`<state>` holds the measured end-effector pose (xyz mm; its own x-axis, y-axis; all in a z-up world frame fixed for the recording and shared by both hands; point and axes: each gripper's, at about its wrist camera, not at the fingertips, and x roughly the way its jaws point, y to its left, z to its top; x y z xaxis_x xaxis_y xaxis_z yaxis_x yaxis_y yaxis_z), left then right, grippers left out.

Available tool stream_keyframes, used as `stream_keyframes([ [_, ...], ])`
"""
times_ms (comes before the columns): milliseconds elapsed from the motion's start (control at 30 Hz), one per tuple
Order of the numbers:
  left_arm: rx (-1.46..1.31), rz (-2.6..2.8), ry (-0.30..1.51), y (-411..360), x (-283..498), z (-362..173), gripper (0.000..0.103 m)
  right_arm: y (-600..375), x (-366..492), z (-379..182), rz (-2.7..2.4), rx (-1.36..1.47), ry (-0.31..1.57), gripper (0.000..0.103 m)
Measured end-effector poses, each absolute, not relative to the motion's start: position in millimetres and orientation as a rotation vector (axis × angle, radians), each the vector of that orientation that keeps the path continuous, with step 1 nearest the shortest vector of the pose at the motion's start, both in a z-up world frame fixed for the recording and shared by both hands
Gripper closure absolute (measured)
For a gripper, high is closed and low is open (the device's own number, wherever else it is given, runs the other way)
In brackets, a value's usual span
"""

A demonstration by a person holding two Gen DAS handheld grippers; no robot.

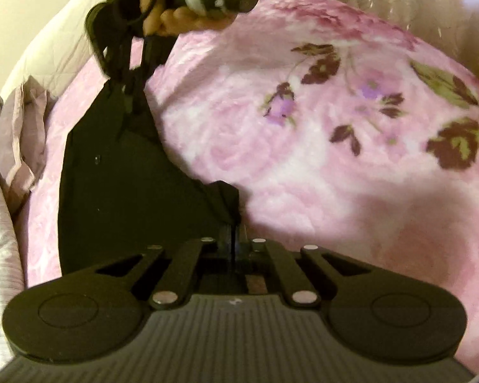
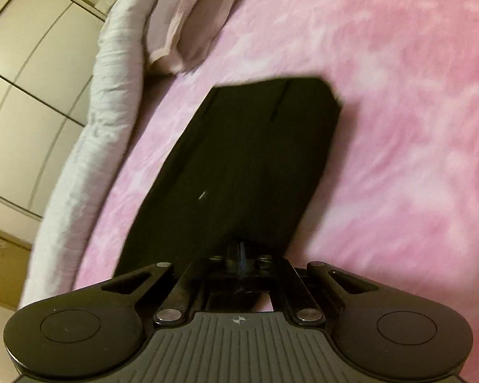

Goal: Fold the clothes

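A black garment (image 1: 118, 188) hangs stretched above the pink floral blanket (image 1: 303, 146), held at two corners. My left gripper (image 1: 233, 236) is shut on its near corner, the cloth bunched between the fingers. My right gripper (image 1: 134, 95) shows at the top left of the left wrist view, shut on the far corner, with the person's hand above it. In the right wrist view my right gripper (image 2: 241, 255) is shut on the black garment (image 2: 239, 159), which runs away from it as a flat dark panel over the pink blanket (image 2: 399, 159).
A pale pink pillow (image 1: 22, 140) and a grey quilted cover (image 1: 0, 239) lie along the bed's left edge. They also show in the right wrist view, the pillow (image 2: 191, 22) and the cover (image 2: 89, 146). Cream wardrobe doors (image 2: 25, 63) stand beyond.
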<state>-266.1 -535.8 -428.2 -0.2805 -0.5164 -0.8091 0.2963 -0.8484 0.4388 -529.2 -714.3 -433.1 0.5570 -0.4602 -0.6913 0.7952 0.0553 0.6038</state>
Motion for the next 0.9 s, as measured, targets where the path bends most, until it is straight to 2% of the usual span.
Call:
stream_keyframes([
  [100, 1.427, -2.153, -0.158, -541.3, -258.9, -414.9, 0.103, -706.6, -532.5, -423.9, -0.971, 1.09, 0.421, 0.102],
  [167, 1.411, -2.139, -0.1, -539.7, -254.1, -408.0, 0.103, -692.6, -527.6, -424.4, -0.945, 1.082, 0.452, 0.092],
  [200, 1.403, -2.129, -0.075, -537.7, -251.1, -405.2, 0.102, -684.8, -523.6, -426.6, -0.931, 1.089, 0.459, 0.075],
  [233, 1.395, -2.119, -0.049, -535.7, -248.1, -402.3, 0.1, -678.5, -519.0, -430.7, -0.917, 1.1, 0.455, 0.052],
  [300, 1.37, -2.09, 0.002, -532.1, -242.0, -397.2, 0.1, -670.6, -509.2, -441.9, -0.887, 1.133, 0.428, 0.039],
  [567, 1.277, -2.005, 0.12, -557.1, -242.3, -400.0, 0.097, -704.4, -531.0, -482.4, -1.032, 1.341, 0.179, 0.04],
  [633, 1.298, -2.016, 0.195, -570.5, -249.2, -409.5, 0.098, -722.3, -538.8, -488.4, -1.021, 1.375, 0.186, 0.09],
  [733, 1.343, -2.027, 0.187, -575.3, -254.4, -420.9, 0.1, -744.5, -543.6, -485.6, -0.996, 1.375, 0.23, 0.093],
  [900, 1.367, -1.965, 0.249, -572.3, -236.1, -420.3, 0.099, -749.6, -548.3, -482.6, -0.961, 1.323, 0.291, 0.092],
])
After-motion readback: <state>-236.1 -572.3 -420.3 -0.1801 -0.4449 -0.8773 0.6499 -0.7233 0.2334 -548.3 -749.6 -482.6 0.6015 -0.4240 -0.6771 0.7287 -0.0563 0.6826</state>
